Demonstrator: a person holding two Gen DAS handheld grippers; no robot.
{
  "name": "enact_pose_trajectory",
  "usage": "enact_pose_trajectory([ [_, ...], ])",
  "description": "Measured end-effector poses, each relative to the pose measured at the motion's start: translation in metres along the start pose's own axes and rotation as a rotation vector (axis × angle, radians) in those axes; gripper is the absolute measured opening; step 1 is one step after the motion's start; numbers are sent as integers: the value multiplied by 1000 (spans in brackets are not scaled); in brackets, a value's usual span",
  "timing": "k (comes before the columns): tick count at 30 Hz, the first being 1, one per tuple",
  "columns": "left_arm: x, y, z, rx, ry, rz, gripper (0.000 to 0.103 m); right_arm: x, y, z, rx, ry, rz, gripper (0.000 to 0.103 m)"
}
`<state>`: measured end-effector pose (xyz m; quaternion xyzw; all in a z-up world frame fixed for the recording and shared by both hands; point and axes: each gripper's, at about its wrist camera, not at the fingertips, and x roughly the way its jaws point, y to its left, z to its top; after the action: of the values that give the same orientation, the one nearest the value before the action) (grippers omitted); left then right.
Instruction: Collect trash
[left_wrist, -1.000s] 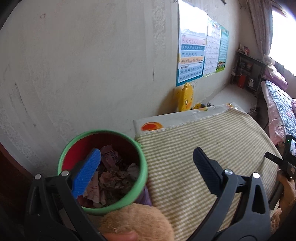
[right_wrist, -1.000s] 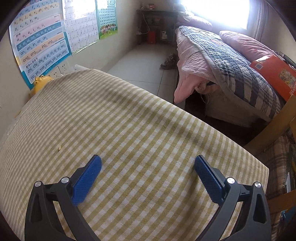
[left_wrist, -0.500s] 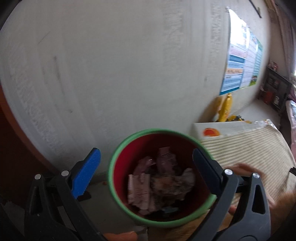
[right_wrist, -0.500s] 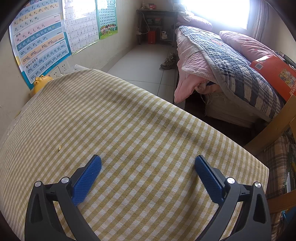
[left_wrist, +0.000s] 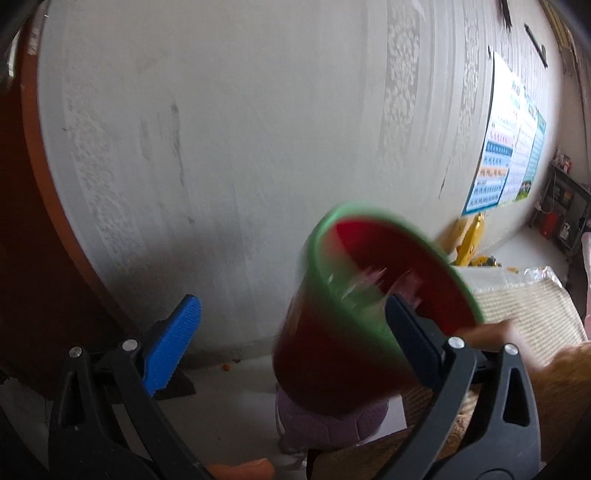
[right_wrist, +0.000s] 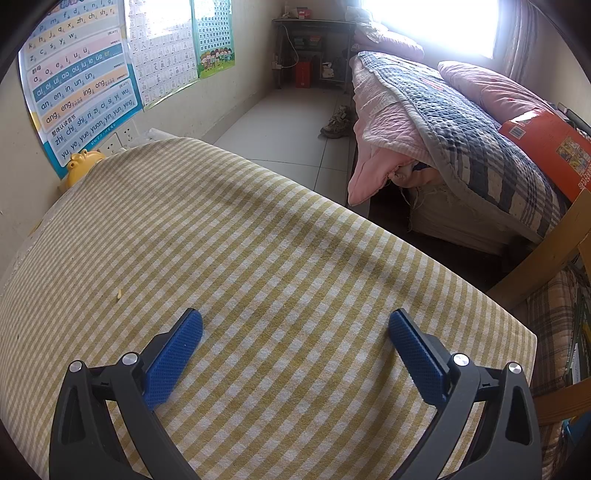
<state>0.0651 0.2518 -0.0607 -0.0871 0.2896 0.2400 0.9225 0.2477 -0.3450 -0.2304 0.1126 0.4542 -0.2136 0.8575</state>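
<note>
In the left wrist view a red bin with a green rim is tilted and blurred by motion, its mouth facing up and right, with crumpled paper trash inside. It sits between the fingers of my left gripper, which is open and does not clamp it. A bare hand reaches to the bin's right side. In the right wrist view my right gripper is open and empty above the yellow checked tablecloth. A small crumb lies on the cloth to the left.
A plain wall with a poster fills the left wrist view, with a brown door frame at left. A bed with quilts, an orange box, a yellow toy and wall charts surround the table.
The left gripper has swung left toward the wall. The bin has shifted right in view and tipped over at an angle, now blurred. The right gripper has not moved.
</note>
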Motion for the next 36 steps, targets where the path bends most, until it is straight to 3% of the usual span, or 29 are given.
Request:
enact_pose_trajectory([
  [7,-29,3,6,-24,-54,-4,98,-1,-1,0,1,0,0,97],
  [13,-49,-15,7,-13,-54,-82,98,-1,-1,0,1,0,0,97],
  [24,-82,-41,10,34,-77,-137,98,-1,-2,0,1,0,0,97],
  [30,-90,-44,10,39,-100,-128,98,-1,-1,0,1,0,0,97],
  [36,-79,-23,12,-11,-111,-50,98,-1,-1,0,2,0,0,97],
])
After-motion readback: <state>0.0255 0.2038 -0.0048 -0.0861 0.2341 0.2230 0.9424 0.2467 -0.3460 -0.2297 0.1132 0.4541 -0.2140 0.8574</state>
